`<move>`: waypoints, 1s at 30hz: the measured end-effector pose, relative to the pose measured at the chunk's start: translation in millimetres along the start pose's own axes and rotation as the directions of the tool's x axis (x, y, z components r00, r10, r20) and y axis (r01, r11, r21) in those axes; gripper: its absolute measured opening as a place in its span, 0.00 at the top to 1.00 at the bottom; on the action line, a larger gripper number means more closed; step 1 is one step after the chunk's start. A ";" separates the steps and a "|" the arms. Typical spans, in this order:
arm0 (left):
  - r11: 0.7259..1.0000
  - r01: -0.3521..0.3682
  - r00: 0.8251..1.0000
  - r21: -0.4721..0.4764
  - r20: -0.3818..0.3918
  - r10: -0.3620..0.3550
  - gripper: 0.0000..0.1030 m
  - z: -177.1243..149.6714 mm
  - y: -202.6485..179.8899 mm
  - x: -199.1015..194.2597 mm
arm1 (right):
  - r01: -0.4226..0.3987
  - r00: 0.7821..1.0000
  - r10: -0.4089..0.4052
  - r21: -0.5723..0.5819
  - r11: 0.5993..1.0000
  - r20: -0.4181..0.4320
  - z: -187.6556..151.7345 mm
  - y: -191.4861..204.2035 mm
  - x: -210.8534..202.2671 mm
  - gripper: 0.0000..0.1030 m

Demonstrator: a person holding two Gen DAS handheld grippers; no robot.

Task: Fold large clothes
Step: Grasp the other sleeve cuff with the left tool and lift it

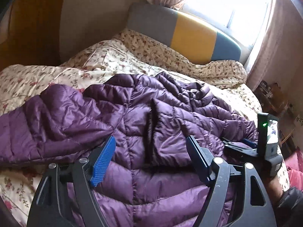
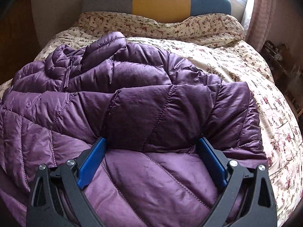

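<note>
My left gripper (image 1: pixel 151 141) hung released above the purple jacket (image 1: pixel 144 113) on the bed (image 1: pixel 37 75); my right gripper (image 2: pixel 152 141) straddled the jacket's fold, unclenched.

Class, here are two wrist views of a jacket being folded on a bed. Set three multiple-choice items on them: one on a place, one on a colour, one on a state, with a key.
1. Where does the jacket lie?
A. on the floor
B. on the floral quilt
C. on a chair

2. What colour is the middle panel of the headboard?
A. yellow
B. red
C. white

3. How do the right tongs stand?
A. shut on a sleeve
B. shut, empty
C. open, pads apart over the jacket

Key: 1 B, quilt shows on all sides of the jacket. 2 A, yellow sits between grey and blue panels. 3 C, a wide gap separates the blue pads.
</note>
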State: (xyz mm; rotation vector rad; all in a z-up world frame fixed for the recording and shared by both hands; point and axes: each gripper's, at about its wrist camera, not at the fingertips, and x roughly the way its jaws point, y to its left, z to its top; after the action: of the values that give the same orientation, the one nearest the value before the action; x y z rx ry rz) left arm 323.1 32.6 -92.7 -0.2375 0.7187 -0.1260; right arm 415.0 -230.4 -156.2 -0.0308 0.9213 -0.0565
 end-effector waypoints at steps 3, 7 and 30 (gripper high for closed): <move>1.000 0.023 1.000 0.018 0.001 -0.023 0.35 4.9 -9.6 5.7 | 0.000 1.000 0.000 0.001 1.000 0.006 -2.0 -1.0 0.6 0.06; 0.996 0.008 0.998 0.091 -0.065 -0.002 0.47 5.7 -33.8 37.1 | -0.007 1.000 0.007 0.005 1.000 0.010 -4.0 -2.5 1.0 0.05; 0.814 -0.181 0.978 -0.552 -0.014 0.208 0.20 -70.5 178.8 -108.1 | -0.018 1.000 0.017 0.015 1.000 0.023 -1.1 -4.7 5.9 0.02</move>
State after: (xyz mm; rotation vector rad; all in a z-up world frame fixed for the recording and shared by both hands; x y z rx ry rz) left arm 201.5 214.2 -121.3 -0.7177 0.7154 0.2930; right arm 417.5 -235.5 -161.3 -0.0089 0.8980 -0.0469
